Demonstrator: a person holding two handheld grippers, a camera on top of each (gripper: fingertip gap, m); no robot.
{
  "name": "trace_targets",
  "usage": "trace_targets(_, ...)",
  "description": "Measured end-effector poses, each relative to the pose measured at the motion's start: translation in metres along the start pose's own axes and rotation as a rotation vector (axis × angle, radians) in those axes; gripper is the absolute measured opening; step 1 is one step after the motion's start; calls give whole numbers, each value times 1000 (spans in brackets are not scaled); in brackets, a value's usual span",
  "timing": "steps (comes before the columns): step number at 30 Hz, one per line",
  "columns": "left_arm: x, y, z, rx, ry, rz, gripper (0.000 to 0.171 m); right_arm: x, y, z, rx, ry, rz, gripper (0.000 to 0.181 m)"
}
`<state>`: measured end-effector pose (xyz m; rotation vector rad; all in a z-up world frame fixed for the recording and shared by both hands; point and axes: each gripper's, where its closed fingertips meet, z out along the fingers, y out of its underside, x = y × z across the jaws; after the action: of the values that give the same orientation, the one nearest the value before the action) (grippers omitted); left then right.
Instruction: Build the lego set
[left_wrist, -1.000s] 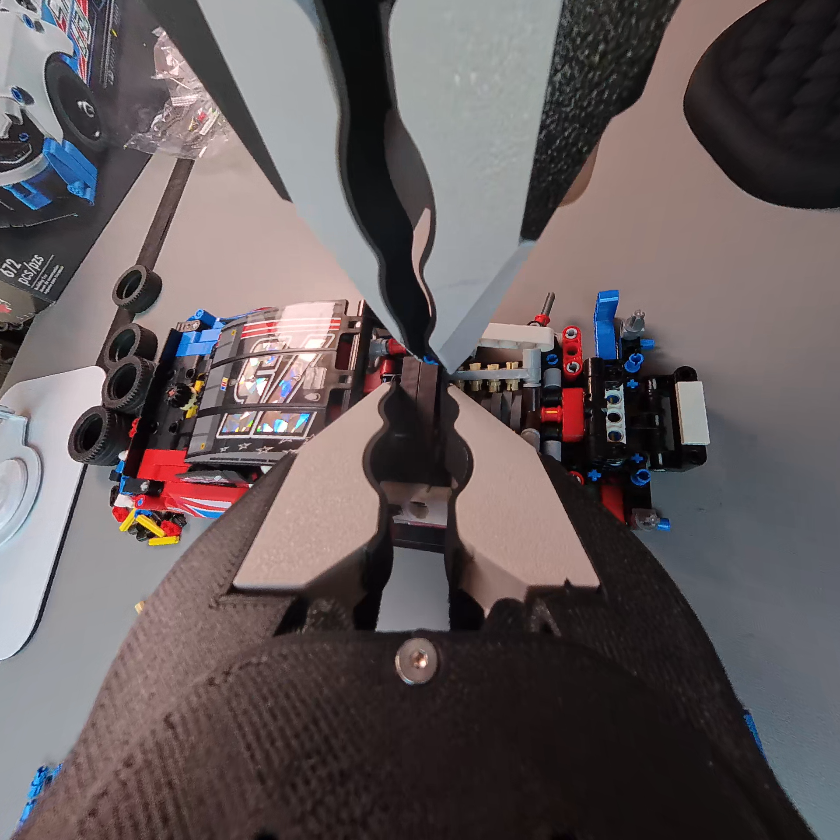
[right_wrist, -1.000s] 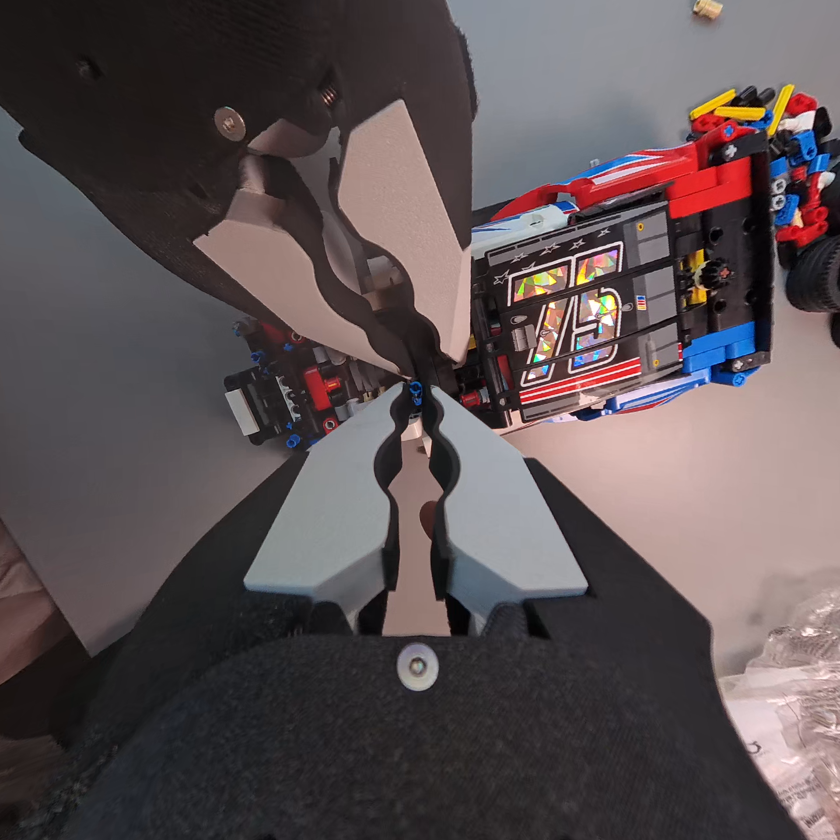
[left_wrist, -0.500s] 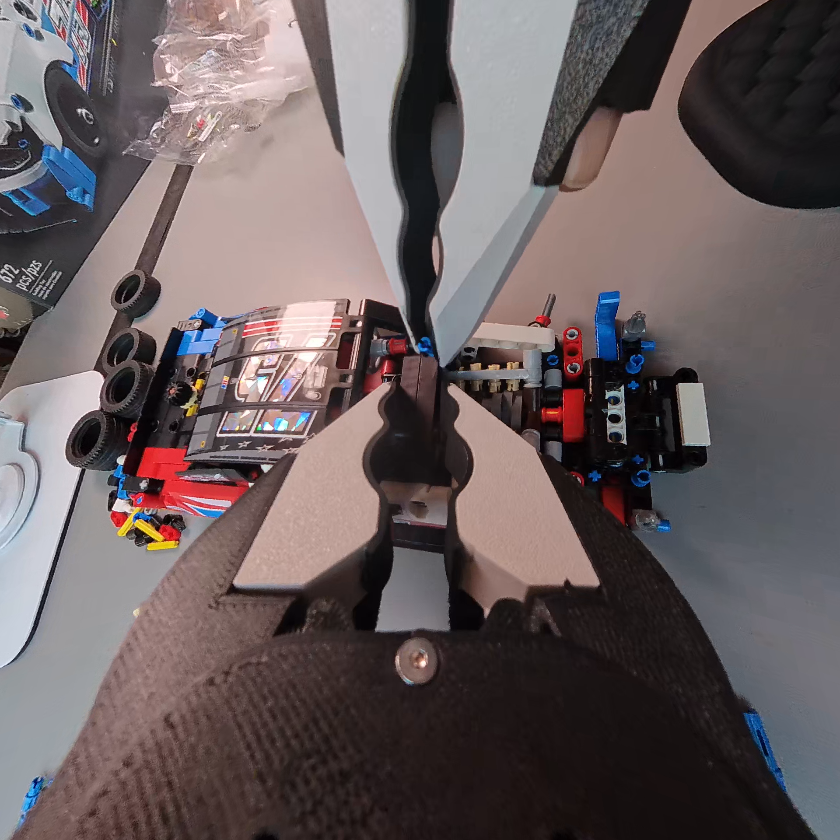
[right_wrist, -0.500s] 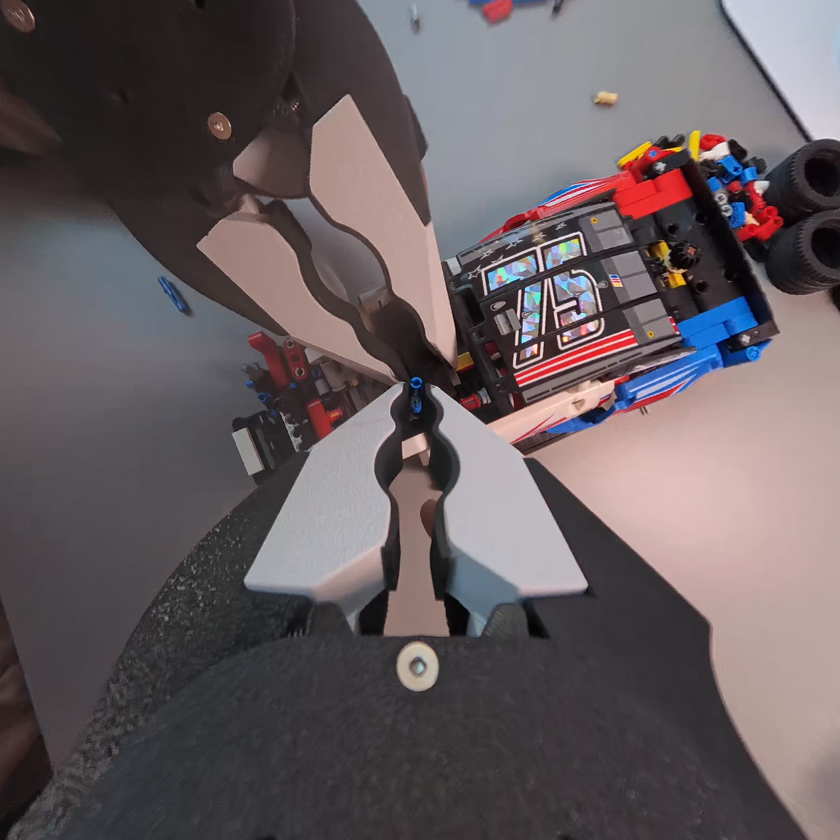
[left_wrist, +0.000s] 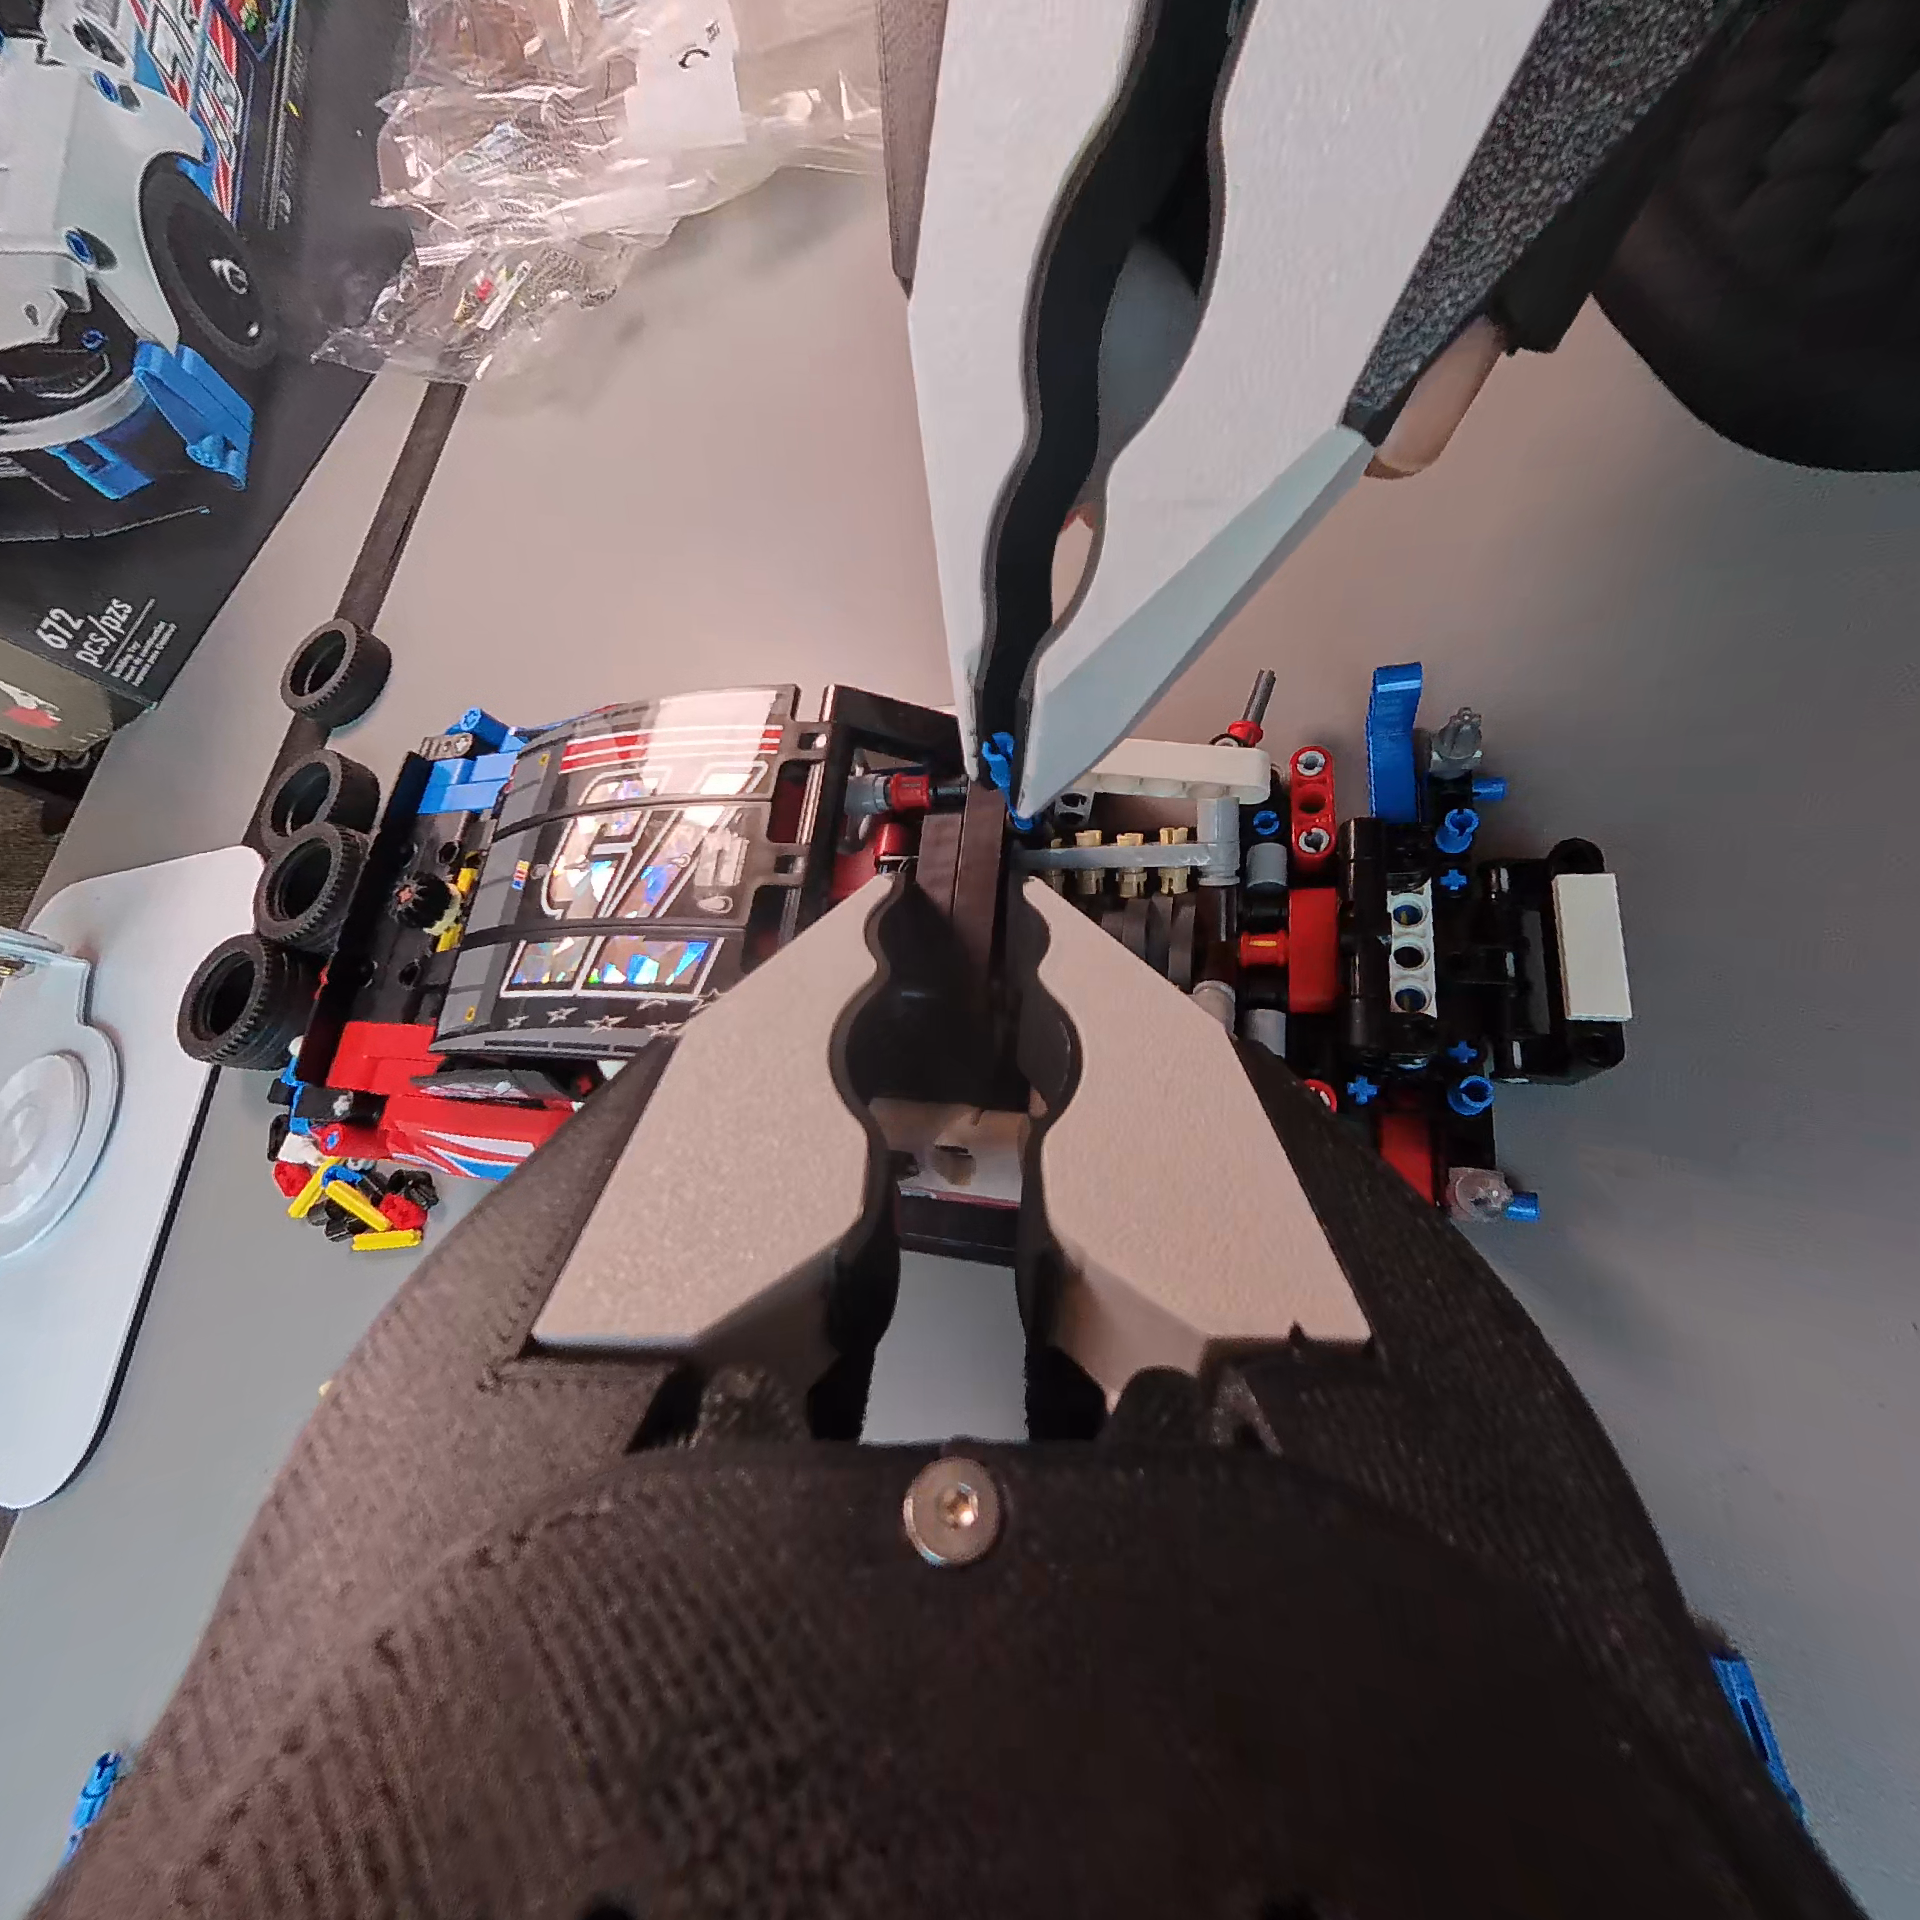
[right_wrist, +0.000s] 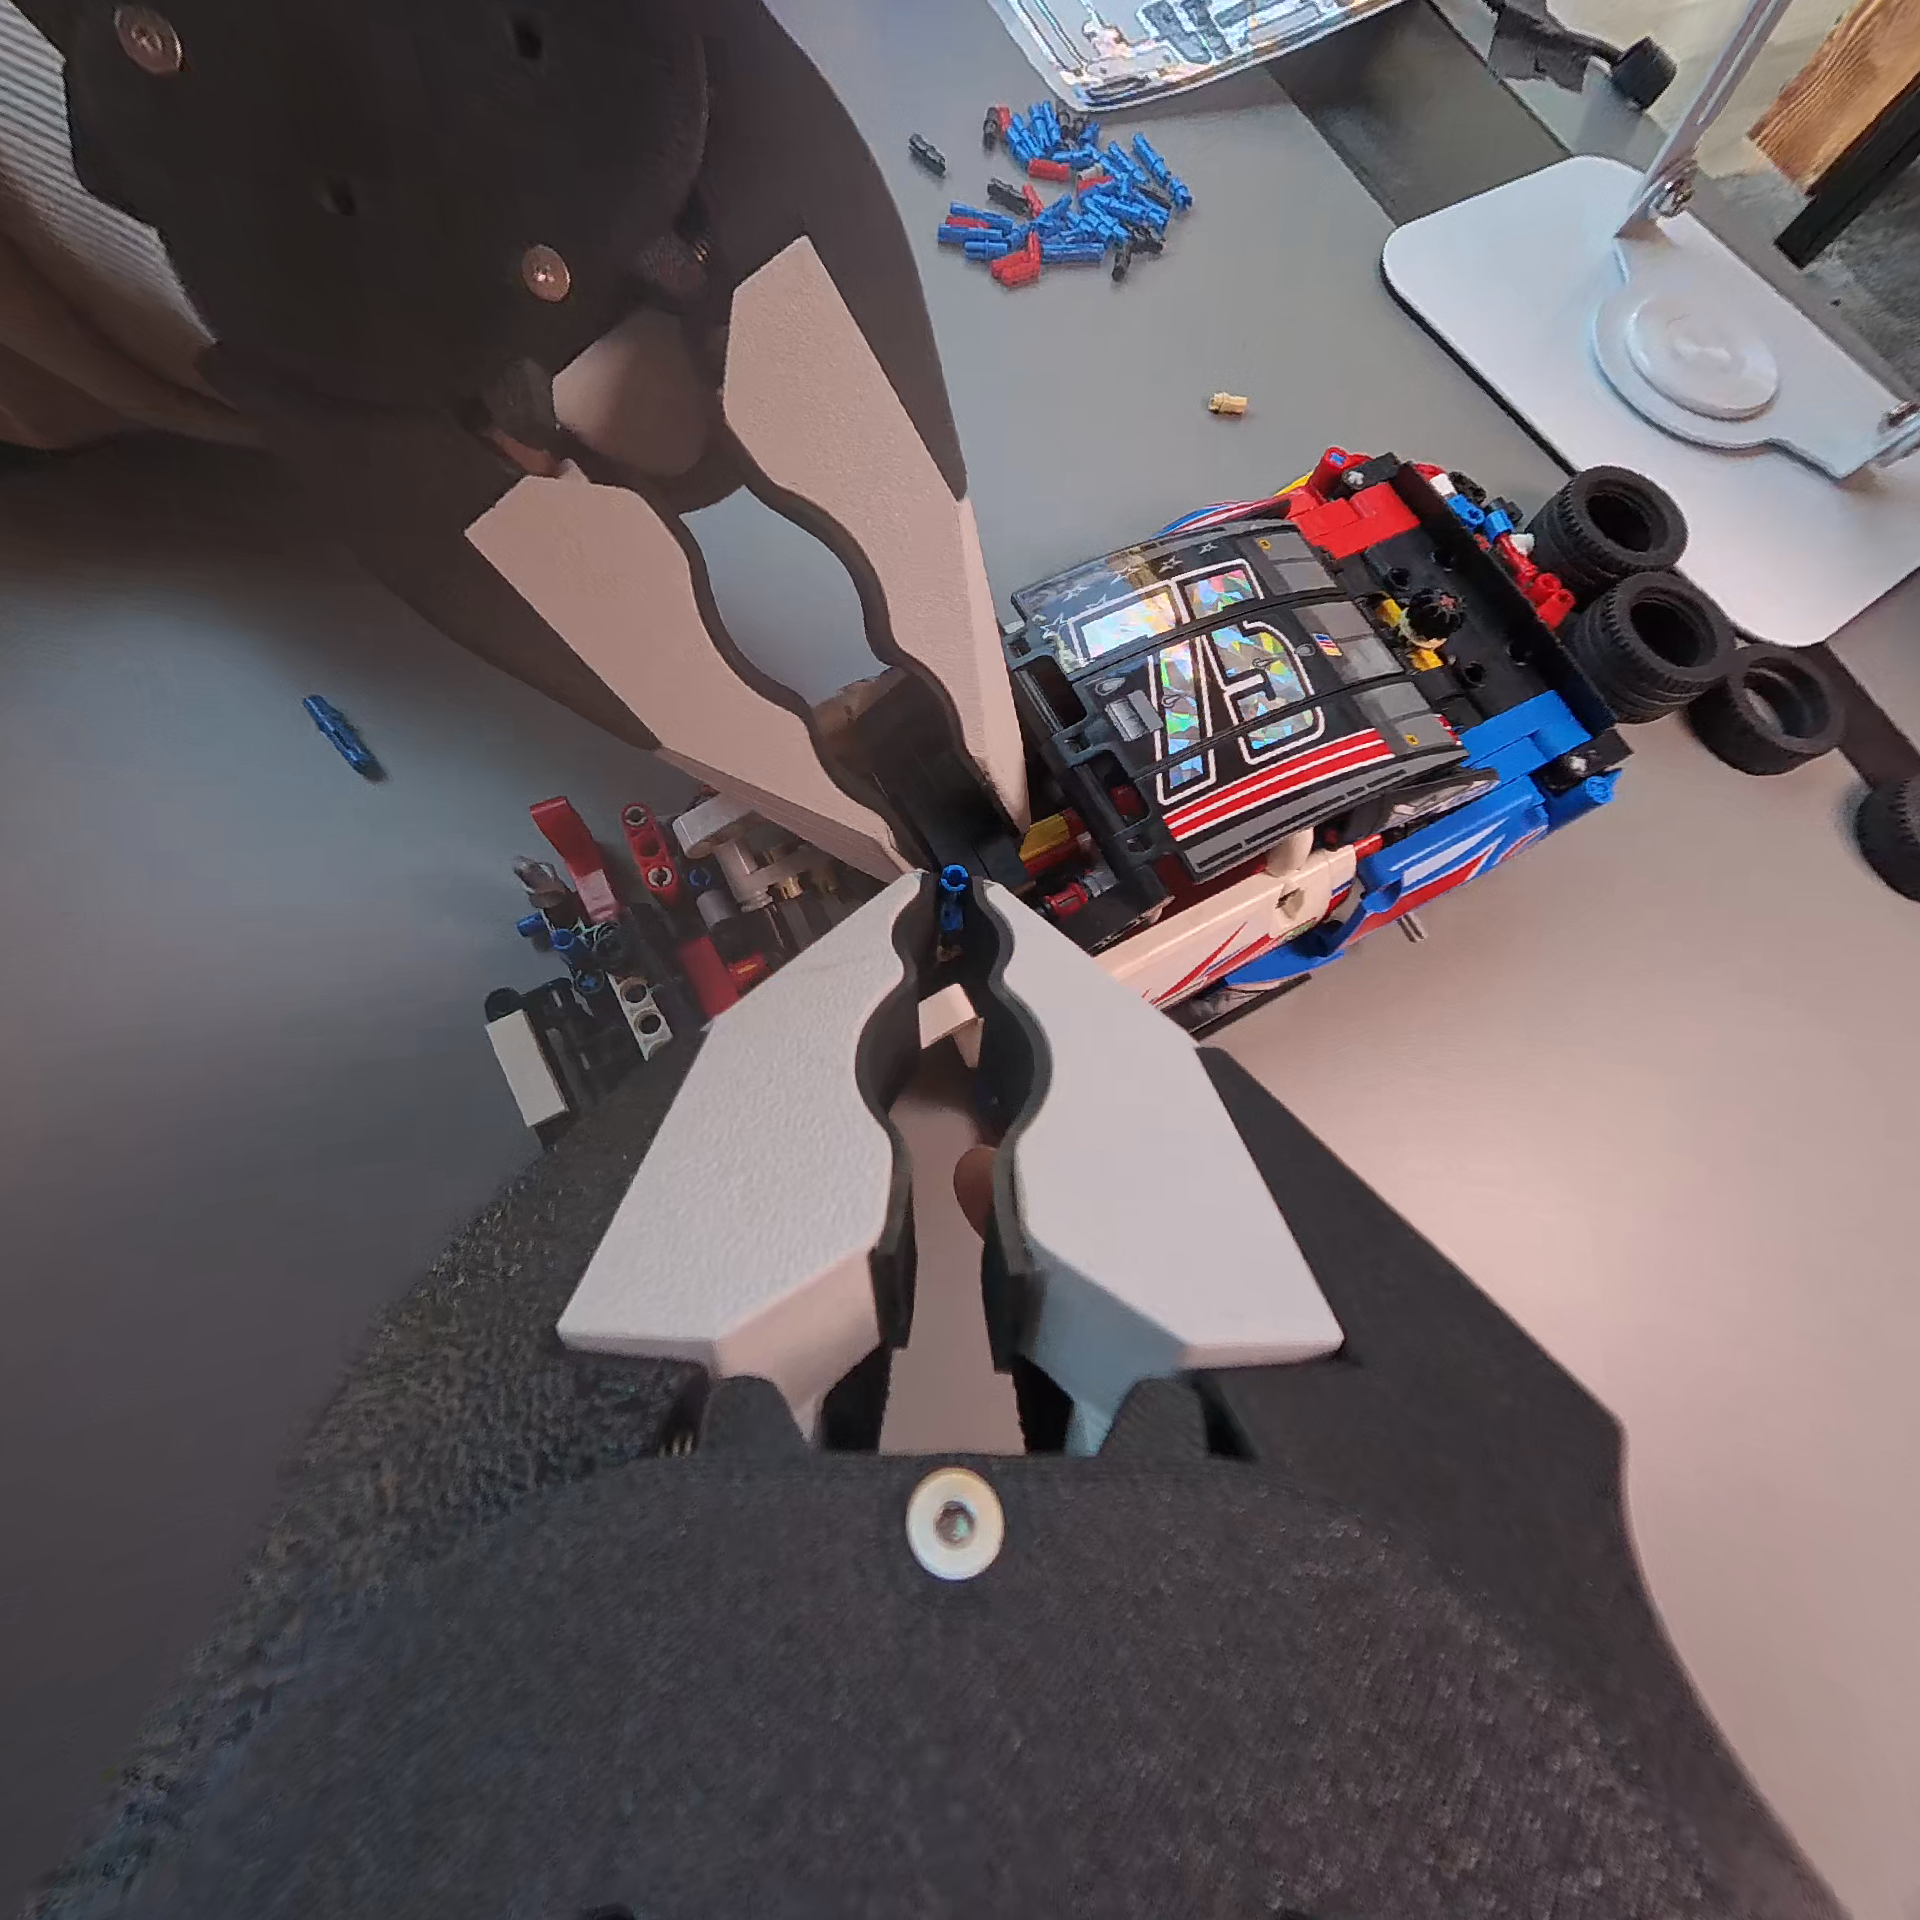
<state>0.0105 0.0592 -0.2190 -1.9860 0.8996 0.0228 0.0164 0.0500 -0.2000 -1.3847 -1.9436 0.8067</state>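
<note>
The right gripper (right_wrist: 954, 906) has swung upright since a second ago, its pale grey fingers (right_wrist: 769, 1122) pinched on a small blue plastic pin (right_wrist: 951, 894) at the car's middle. The left gripper (left_wrist: 961, 914) has its fingers clamped on a flat black panel (left_wrist: 971, 873) standing on the half-built black, red and blue lego car (left_wrist: 644, 883), which lies on the grey bench (left_wrist: 675, 540). Four black rubber tyres (left_wrist: 301, 883) sit just beside the car's rear.
</note>
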Motion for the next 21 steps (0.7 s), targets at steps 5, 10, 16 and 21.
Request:
trace_targets(5, 0, 0, 0, 1, 2, -4, 16, -2, 0, 1, -78, -14, -50, 2)
trace_targets(10, -1, 0, 0, 2, -3, -2, 16, -1, 2, 1, -150, -10, -129, 2)
trace_targets(16, -1, -1, 1, 16, -8, -7, 16, -2, 2, 1, -254, -37, -178, 2)
trace_targets(21, -3, -1, 2, 26, -10, -2, 16, 1, 3, 0, -349, -13, -231, 2)
